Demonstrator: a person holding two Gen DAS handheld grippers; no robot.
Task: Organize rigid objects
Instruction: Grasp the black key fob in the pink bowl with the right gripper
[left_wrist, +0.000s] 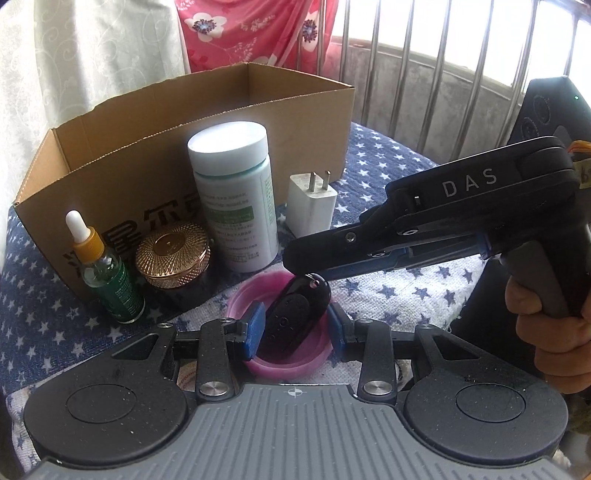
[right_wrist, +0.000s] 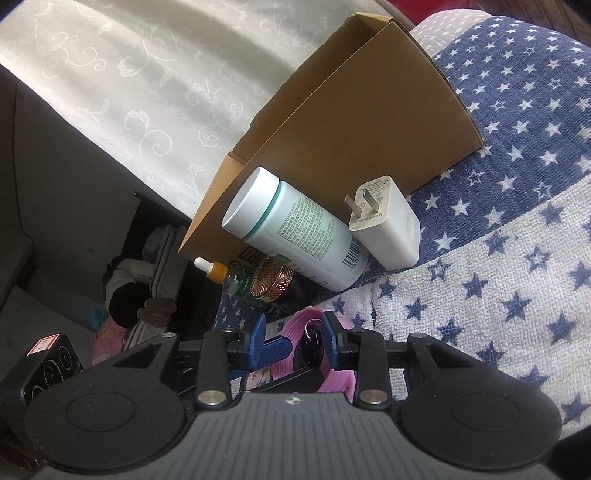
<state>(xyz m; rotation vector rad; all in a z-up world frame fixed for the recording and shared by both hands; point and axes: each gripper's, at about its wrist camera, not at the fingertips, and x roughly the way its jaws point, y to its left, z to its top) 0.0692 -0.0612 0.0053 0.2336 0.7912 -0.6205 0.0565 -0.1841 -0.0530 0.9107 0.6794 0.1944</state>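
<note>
A black key fob (left_wrist: 295, 314) lies tilted in a pink round lid (left_wrist: 284, 363) on the star-patterned cloth. My left gripper (left_wrist: 293, 330) is open, its blue pads on either side of the fob, one inside the lid. My right gripper (left_wrist: 295, 260) comes in from the right, its tips just above the fob's far end. In the right wrist view my right gripper (right_wrist: 293, 336) is open around the fob (right_wrist: 310, 341) over the pink lid (right_wrist: 295, 328). A left gripper pad (right_wrist: 275, 349) also shows there.
An open cardboard box (left_wrist: 177, 122) stands behind. In front of it stand a dropper bottle (left_wrist: 107, 273), a gold jar (left_wrist: 171, 254), a white bottle (left_wrist: 234, 199) and a white charger plug (left_wrist: 310, 206). A metal railing (left_wrist: 424, 66) stands at the back right.
</note>
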